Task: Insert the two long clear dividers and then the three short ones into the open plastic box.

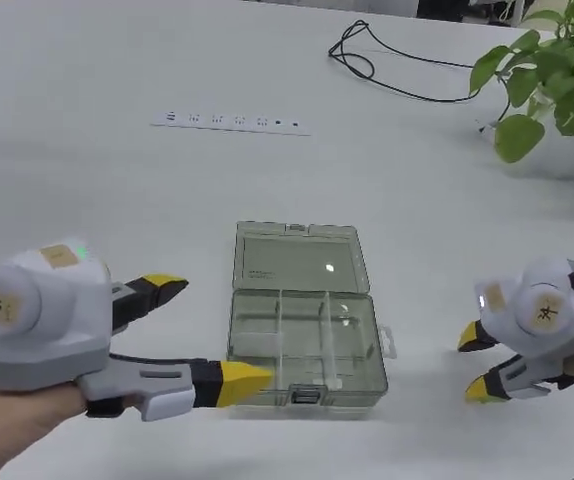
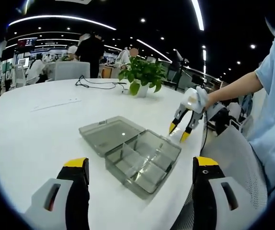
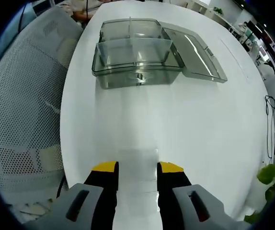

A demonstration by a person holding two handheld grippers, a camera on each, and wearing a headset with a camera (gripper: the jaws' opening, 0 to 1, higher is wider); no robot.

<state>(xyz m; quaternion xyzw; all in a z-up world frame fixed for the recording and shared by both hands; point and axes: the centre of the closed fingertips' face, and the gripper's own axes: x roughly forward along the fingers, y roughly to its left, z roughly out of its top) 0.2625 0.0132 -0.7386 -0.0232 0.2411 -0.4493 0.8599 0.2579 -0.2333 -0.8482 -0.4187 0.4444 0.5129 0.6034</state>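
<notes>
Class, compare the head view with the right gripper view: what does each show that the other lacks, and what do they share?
Head view: the left tool, open. Right gripper view: a white mesh chair back. Shared: the open plastic box, the white table and the right tool, open and empty.

The box (image 1: 305, 345) is clear plastic with a smoky grey tint, glossy enough to catch glints on its lid. The dividers (image 1: 280, 330) in it look like the same clear stuff. The table (image 1: 117, 200) is smooth white with a soft sheen. The left gripper (image 1: 215, 330) and right gripper (image 1: 469, 368) have matt white plastic shells and yellow-tipped black jaws. Beside the table's edge, a chair (image 3: 27, 96) is pale perforated mesh.
</notes>
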